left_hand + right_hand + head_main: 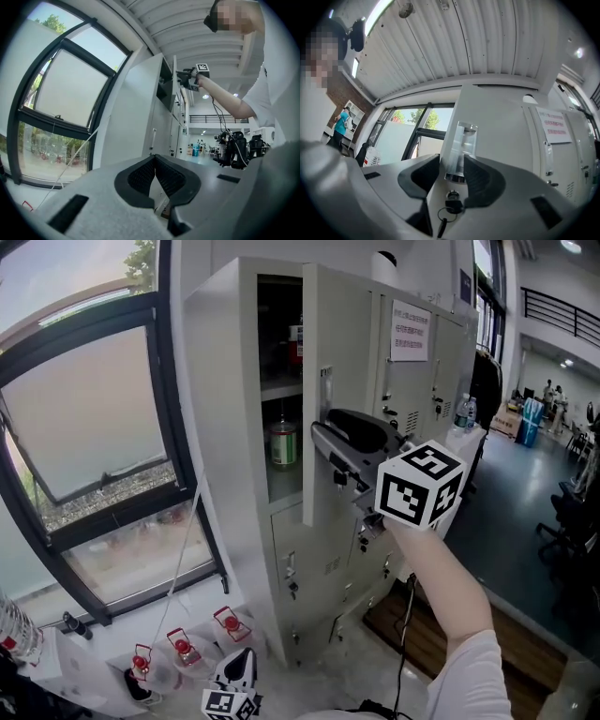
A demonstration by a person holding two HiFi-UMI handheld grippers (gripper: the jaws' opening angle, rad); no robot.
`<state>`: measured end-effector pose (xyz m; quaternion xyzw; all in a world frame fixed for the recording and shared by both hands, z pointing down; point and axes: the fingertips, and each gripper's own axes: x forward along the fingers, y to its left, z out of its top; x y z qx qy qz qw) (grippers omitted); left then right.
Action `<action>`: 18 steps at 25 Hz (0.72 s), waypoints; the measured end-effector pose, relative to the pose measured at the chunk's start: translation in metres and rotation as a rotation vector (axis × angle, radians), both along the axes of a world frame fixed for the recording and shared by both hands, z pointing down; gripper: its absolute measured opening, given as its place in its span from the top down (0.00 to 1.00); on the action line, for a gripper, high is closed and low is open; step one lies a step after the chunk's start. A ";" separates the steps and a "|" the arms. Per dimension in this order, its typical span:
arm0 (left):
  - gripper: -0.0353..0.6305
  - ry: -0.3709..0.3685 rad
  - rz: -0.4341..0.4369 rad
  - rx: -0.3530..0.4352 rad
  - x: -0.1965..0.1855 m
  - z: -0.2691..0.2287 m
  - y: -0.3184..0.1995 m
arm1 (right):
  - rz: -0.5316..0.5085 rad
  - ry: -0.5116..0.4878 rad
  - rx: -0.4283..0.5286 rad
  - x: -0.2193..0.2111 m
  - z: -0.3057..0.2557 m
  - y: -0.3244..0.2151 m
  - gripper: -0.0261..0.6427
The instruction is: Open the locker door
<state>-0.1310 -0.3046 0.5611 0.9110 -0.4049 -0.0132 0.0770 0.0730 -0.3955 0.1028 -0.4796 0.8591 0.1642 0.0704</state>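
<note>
The grey locker [234, 427] has its upper left door [342, 352] swung partly open, with shelves showing behind it. My right gripper [322, 430] reaches up to that door's front edge. In the right gripper view its pads flank the chrome handle [460, 147] closely on both sides, just above the lock with its key [451, 204]; my right gripper [453, 165] is shut on this handle. My left gripper [241, 659] hangs low near the floor, away from the locker. Its pads [140, 174] meet at the tips with nothing between them.
A green can [283, 442] stands on the lower shelf inside the locker. Neighbouring locker doors carry a paper notice [410, 331]. A large window [84, 418] fills the left. Red-capped bottles [183, 649] stand on the floor by the locker's foot. An open hall lies to the right.
</note>
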 end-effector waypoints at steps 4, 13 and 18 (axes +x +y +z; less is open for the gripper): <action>0.93 0.001 0.042 -0.007 0.013 0.003 -0.003 | 0.011 0.001 -0.001 0.014 -0.001 0.015 0.72; 0.93 -0.007 0.156 -0.008 0.058 0.004 -0.003 | 0.121 0.030 0.035 0.062 -0.001 0.055 0.72; 0.93 -0.011 0.215 -0.012 0.080 0.005 0.000 | 0.187 0.010 0.047 0.097 0.000 0.074 0.72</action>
